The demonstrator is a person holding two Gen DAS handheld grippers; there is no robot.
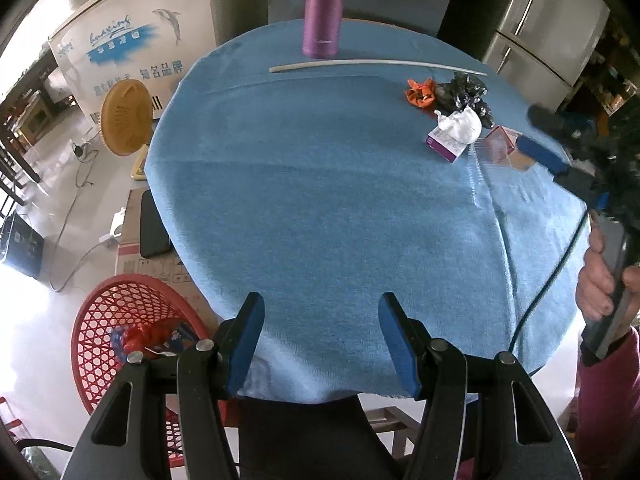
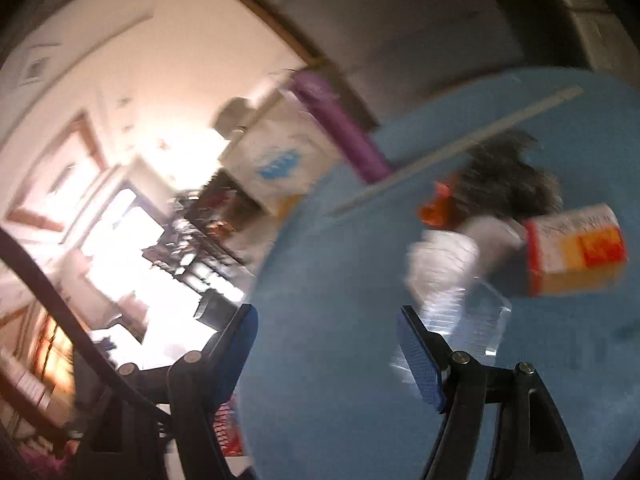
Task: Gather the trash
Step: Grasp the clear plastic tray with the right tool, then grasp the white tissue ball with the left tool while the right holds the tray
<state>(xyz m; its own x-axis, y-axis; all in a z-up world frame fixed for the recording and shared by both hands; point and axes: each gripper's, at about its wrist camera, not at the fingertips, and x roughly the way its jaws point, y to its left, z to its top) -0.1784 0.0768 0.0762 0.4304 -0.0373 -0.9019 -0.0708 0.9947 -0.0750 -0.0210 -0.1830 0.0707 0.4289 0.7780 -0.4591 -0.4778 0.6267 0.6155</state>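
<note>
On the round blue-covered table (image 1: 320,184) a cluster of trash lies at the right: an orange wrapper (image 1: 420,92), a black crumpled bag (image 1: 466,92), a white crumpled tissue (image 1: 460,122), a purple-white small box (image 1: 446,146) and a pink box (image 1: 500,142). My left gripper (image 1: 320,344) is open and empty over the near table edge. My right gripper (image 2: 328,344) is open; its view is blurred and shows the tissue (image 2: 444,260), an orange-red box (image 2: 576,248), the black bag (image 2: 512,176) and clear plastic (image 2: 476,320) ahead. The right gripper also shows in the left wrist view (image 1: 544,152), near the pink box.
A purple flask (image 1: 322,8) stands at the table's far edge with a long pale stick (image 1: 376,65) in front of it. A red mesh basket (image 1: 132,336) holding a wrapper stands on the floor at left, beside a cardboard box (image 1: 144,256). A yellow fan (image 1: 126,118) stands left.
</note>
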